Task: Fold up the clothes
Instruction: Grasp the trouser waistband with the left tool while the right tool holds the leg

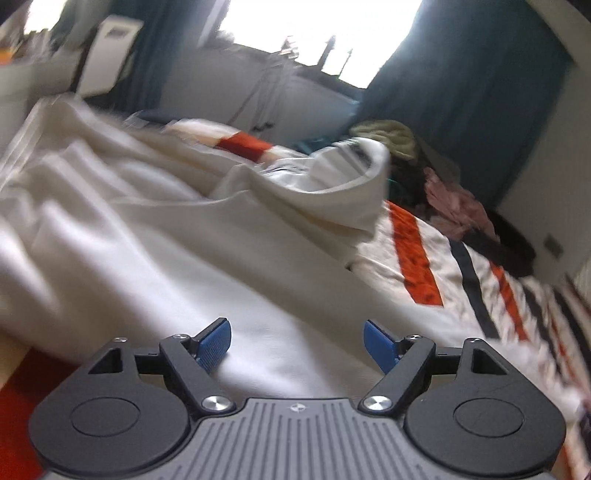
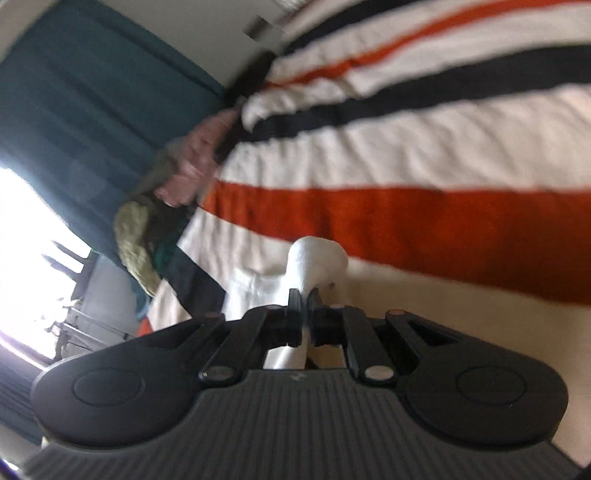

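Observation:
A cream white garment (image 1: pixel 155 236) lies spread and wrinkled over the striped bedspread (image 1: pixel 417 258), its collar or hood (image 1: pixel 354 173) raised at the far end. My left gripper (image 1: pixel 297 343) hovers just above the cloth, open, blue pads (image 1: pixel 214 345) wide apart with nothing between them. In the right wrist view my right gripper (image 2: pixel 304 301) is shut on a bunched fold of white fabric (image 2: pixel 316 262) that sticks up past the fingers. The striped bedspread (image 2: pixel 406 155) fills that view behind it.
A heap of other clothes, olive green (image 1: pixel 388 134) and pink (image 1: pixel 454 203), sits at the far side of the bed. Dark teal curtains (image 1: pixel 461 81) hang beside a bright window (image 1: pixel 314 33). The same heap (image 2: pixel 177 181) shows in the right view.

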{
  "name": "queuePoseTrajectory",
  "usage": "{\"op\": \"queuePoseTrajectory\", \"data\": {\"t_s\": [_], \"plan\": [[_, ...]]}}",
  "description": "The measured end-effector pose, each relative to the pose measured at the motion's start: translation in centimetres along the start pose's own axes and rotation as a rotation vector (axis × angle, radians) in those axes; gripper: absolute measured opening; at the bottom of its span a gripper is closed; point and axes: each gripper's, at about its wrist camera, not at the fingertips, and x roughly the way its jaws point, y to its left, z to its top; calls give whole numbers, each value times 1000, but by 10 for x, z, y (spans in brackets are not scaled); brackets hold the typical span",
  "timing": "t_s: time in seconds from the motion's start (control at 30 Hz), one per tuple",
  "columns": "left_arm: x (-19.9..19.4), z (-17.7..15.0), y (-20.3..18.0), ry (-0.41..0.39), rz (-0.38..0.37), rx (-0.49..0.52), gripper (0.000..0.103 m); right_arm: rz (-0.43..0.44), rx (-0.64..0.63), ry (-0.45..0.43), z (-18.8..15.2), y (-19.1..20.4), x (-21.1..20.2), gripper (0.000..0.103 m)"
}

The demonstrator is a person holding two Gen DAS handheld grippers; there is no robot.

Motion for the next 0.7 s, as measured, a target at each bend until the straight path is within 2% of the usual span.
{"op": "queuePoseTrajectory", "data": {"t_s": [0.13,0.17,0.2,0.23,0.27,0.3,0.43,0.5,0.57,0.63,0.7], "plan": [[-20,17,39,-1,49,-138,82,-22,28,76,-7,-9,-15,10],[-27,21,48,1,63,-169,84,-19,35,93,-9,-12,-18,13],[-33,23,61,6,69,-223,86,-14,45,108,-10,-15,-21,28],[-39,26,75,13,73,-283,87,-2,60,124,-11,-18,-24,39],[-46,28,89,19,76,-343,89,19,78,138,-13,-22,-26,54],[-52,31,103,25,80,-402,89,39,95,150,-13,-25,-28,59],[-65,26,161,81,35,-696,91,73,127,203,-15,-27,-17,58],[-66,24,180,88,31,-769,91,78,138,237,-17,-28,-8,58],[-61,28,183,76,54,-768,91,77,176,255,-18,-31,5,58],[-56,33,184,62,79,-761,87,77,213,243,-18,-36,13,56],[-51,37,185,49,105,-754,77,77,246,221,-17,-41,21,56]]}}
